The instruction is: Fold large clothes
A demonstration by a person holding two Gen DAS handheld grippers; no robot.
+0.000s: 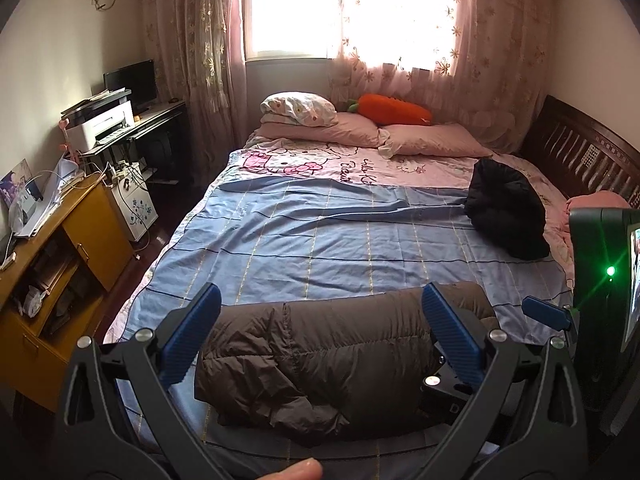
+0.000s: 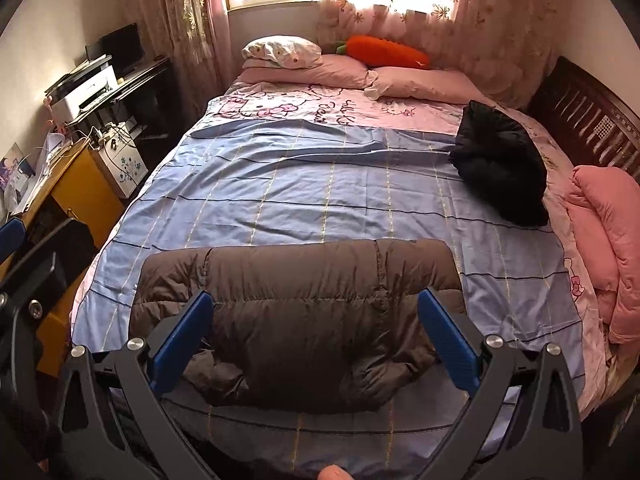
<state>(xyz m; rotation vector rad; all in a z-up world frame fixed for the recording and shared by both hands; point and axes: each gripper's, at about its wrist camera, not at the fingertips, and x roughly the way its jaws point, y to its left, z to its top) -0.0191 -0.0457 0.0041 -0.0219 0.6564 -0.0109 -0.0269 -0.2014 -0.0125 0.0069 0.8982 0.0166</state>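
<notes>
A brown puffer jacket [image 1: 320, 356] lies folded into a compact bundle on the blue checked sheet [image 1: 312, 236] at the near end of the bed. It also shows in the right wrist view [image 2: 304, 316]. My left gripper [image 1: 320, 300] is open and empty, held above the jacket. My right gripper [image 2: 316, 304] is open and empty, also above the jacket. The right gripper's body [image 1: 548, 312] shows at the right edge of the left wrist view. A black jacket [image 2: 500, 168] lies folded at the far right of the bed.
Pink pillows [image 2: 352, 68] and an orange carrot plush [image 2: 384, 52] lie at the head of the bed. A pink quilt [image 2: 608, 248] is piled at the right edge. A yellow cabinet [image 1: 44, 280], a printer [image 1: 104, 124] and a desk stand to the left.
</notes>
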